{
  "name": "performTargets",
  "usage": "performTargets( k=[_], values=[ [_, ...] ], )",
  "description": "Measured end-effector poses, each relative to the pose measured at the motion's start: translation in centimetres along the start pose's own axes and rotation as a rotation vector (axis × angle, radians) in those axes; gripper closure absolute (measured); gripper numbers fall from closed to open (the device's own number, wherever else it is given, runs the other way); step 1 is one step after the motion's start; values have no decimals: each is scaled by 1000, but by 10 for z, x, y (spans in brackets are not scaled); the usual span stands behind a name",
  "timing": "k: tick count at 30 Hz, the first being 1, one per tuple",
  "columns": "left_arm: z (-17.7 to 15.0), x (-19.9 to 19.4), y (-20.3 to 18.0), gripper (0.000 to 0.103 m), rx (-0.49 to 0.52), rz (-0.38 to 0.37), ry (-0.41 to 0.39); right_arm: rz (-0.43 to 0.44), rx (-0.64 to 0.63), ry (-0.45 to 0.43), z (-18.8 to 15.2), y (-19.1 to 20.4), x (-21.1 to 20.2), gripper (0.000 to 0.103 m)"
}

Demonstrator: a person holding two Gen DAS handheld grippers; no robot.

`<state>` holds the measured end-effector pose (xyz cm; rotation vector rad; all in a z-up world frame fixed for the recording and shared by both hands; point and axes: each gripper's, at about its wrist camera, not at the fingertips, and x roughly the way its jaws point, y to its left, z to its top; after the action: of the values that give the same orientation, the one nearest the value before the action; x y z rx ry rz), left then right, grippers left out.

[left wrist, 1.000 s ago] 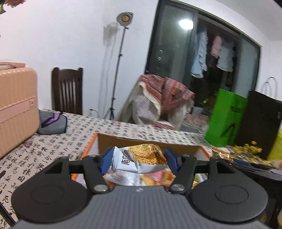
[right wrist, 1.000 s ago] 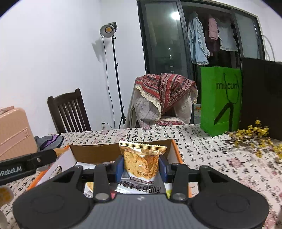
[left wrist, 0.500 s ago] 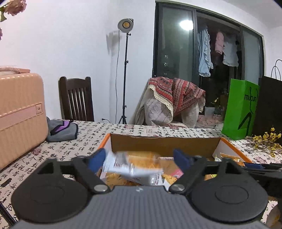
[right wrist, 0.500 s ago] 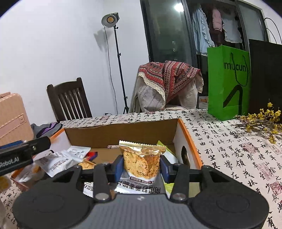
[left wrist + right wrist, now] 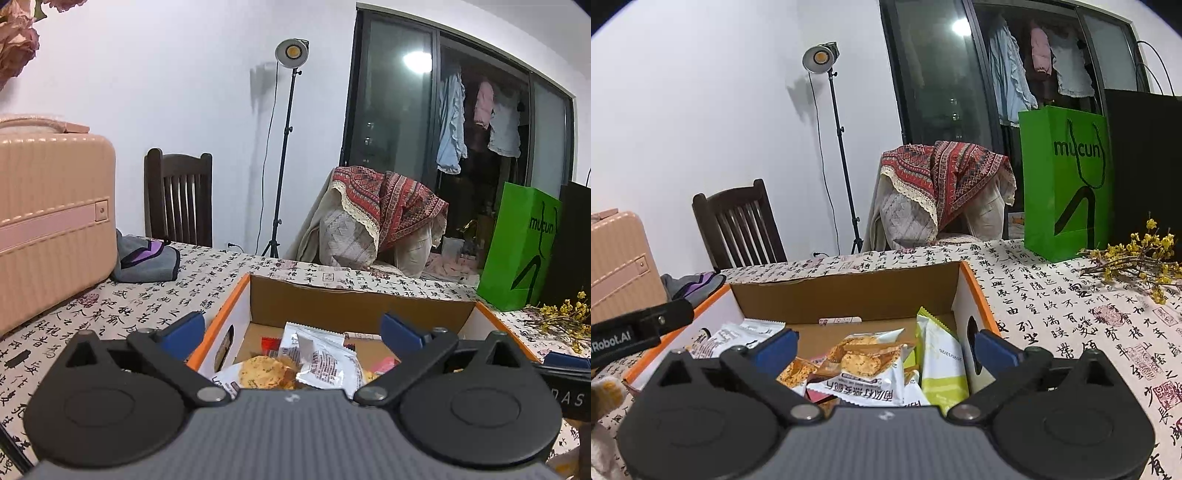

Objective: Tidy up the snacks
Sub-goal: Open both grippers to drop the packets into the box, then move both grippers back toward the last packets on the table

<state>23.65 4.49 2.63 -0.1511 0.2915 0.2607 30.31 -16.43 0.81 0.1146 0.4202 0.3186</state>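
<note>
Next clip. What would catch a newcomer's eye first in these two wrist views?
Probably the orange-edged cardboard box in the middle of the calligraphy-print tablecloth, with snack packets piled inside. Both the left gripper and the right gripper hang open over it. A bright green paper bag stands out at the table's far right.

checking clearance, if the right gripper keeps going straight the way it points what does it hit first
Probably the snack packets piled in the cardboard box, right ahead of the open right gripper; past them, the box's back wall. Depth is unclear.
</note>
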Motion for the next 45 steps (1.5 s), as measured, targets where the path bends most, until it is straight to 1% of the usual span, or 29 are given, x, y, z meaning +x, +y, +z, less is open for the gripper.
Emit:
performTargets(
  k=[3, 5, 8, 11, 12, 15, 18, 20, 24, 26, 33, 39, 42, 45],
  values=[
    [1, -3, -1, 0, -3, -5, 20, -4, -3, -4, 1, 0, -1, 0],
    [4, -9, -1, 0, -10, -17, 12, -11, -10, -4, 2, 2, -3, 0],
    [13, -22, -2, 0, -12, -8, -3, -15, -24, -19, 7, 5, -11, 0],
    [21, -34, -5, 0, 5, 14, 16, -34, -41, -22, 13, 8, -22, 0],
    [22, -39, -4, 0, 6, 13, 17, -41, -48, -18, 15, 9, -26, 0],
    [24, -54, -1, 0, 6, -12, 17, -25, -53, -20, 17, 9, -44, 0],
    [23, -68, 5, 0, 6, 11, 30, -32, -71, 5, 15, 12, -60, 0],
    [21, -75, 11, 0, 2, 12, 42, -40, -84, 11, 11, 13, -70, 0],
    [10, -88, 25, 0, 11, 7, 70, -32, -93, 38, -3, 13, -88, 0],
    [1, -93, 31, 0, 26, 9, 84, -43, -97, 66, -13, 14, -94, 0],
    [-34, -104, 59, 0, 54, -1, 150, -59, -85, 145, -46, 11, -106, 0],
    [-52, -110, 79, 0, 66, -6, 154, -59, -61, 189, -64, 5, -112, 0],
    [-58, -106, 84, 0, 48, -6, 155, -60, -51, 214, -70, 4, -110, 0],
    [-64, -98, 85, 0, 47, -4, 172, -59, -27, 227, -73, 2, -108, 0]
  ],
)
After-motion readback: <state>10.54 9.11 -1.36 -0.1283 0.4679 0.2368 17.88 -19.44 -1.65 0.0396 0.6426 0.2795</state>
